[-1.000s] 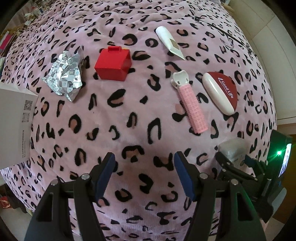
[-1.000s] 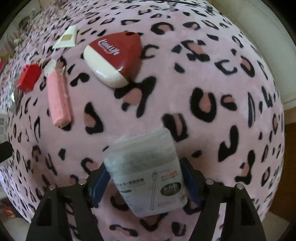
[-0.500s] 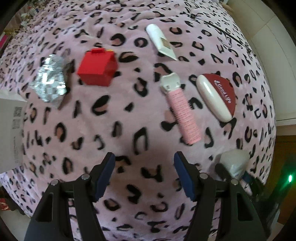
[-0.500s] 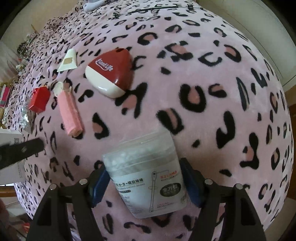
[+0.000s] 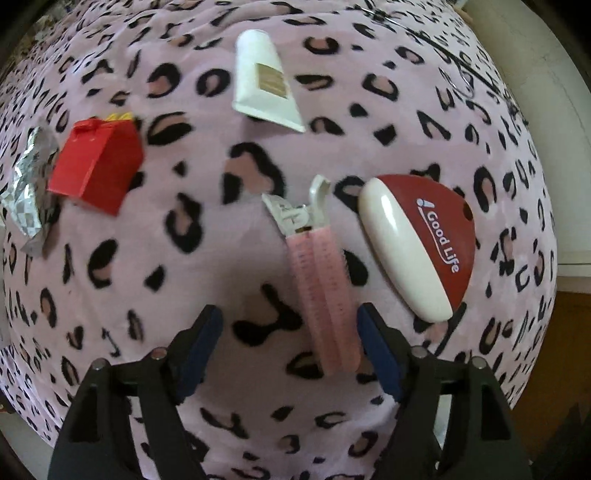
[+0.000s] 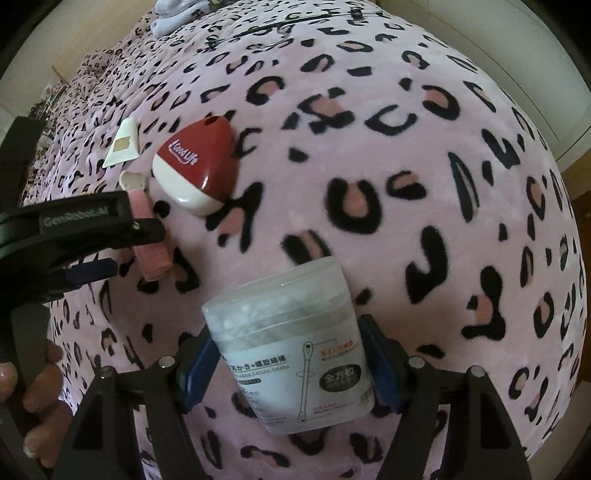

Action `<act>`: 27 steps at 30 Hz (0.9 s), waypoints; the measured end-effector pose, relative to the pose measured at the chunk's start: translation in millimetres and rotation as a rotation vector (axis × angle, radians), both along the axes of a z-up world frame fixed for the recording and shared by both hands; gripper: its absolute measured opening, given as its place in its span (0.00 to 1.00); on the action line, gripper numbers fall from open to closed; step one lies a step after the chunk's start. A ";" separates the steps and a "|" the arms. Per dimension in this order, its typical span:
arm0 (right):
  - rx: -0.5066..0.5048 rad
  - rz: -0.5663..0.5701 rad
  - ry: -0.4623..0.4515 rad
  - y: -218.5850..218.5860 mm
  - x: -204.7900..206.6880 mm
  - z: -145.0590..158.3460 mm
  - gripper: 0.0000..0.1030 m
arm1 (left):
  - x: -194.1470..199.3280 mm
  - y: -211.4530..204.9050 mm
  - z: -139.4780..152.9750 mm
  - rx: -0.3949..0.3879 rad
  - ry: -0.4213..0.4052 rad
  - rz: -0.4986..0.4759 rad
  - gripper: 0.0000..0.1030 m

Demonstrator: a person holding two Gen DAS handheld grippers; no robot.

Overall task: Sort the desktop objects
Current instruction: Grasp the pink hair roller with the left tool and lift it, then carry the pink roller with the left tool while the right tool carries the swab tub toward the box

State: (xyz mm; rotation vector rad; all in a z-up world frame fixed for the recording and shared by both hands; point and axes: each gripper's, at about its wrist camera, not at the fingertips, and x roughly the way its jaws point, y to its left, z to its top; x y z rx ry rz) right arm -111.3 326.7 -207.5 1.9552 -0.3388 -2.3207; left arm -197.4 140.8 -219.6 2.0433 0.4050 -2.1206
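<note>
My left gripper [image 5: 290, 349] is open, low over the pink leopard blanket [image 5: 221, 258]. The lower end of a pink hair roller [image 5: 321, 280] lies between its fingers, close to the right fingertip [image 5: 376, 347]. A red-and-white "Good Life" case [image 5: 421, 243] lies just right of the roller. My right gripper [image 6: 290, 363] is shut on a clear cotton swab box [image 6: 291, 354] and holds it above the blanket. In the right wrist view the left gripper [image 6: 92, 243] shows at the left, over the roller [image 6: 151, 254], beside the case [image 6: 199, 170].
A white tube [image 5: 264, 83] lies at the back. A red box [image 5: 98, 168] and crumpled silver foil [image 5: 27, 192] lie at the left. The blanket's right edge [image 5: 546, 280] drops to a wooden floor. A white cloth [image 6: 177, 14] lies far back.
My left gripper has moved forward and right, down onto the pink roller, which now lies between its open fingers. My right gripper has lifted and pulled back with the swab box.
</note>
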 end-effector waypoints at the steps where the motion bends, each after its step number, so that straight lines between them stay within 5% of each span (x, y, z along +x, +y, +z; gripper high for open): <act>1: 0.001 -0.001 -0.001 1.4 -0.7 -0.3 0.71 | 0.0 1.7 -1.5 -0.001 0.004 0.003 0.72; 6: 0.000 -0.006 0.002 1.5 -2.8 -2.9 0.71 | 6.1 6.4 2.2 0.058 0.052 0.012 0.28; 16: -0.007 -0.007 0.022 1.9 -2.1 5.2 0.71 | 19.7 -5.2 19.3 0.067 0.097 0.025 0.26; 27: -0.022 0.008 0.072 -21.3 0.0 40.3 0.71 | 42.5 -29.9 64.0 -0.042 0.130 -0.022 0.26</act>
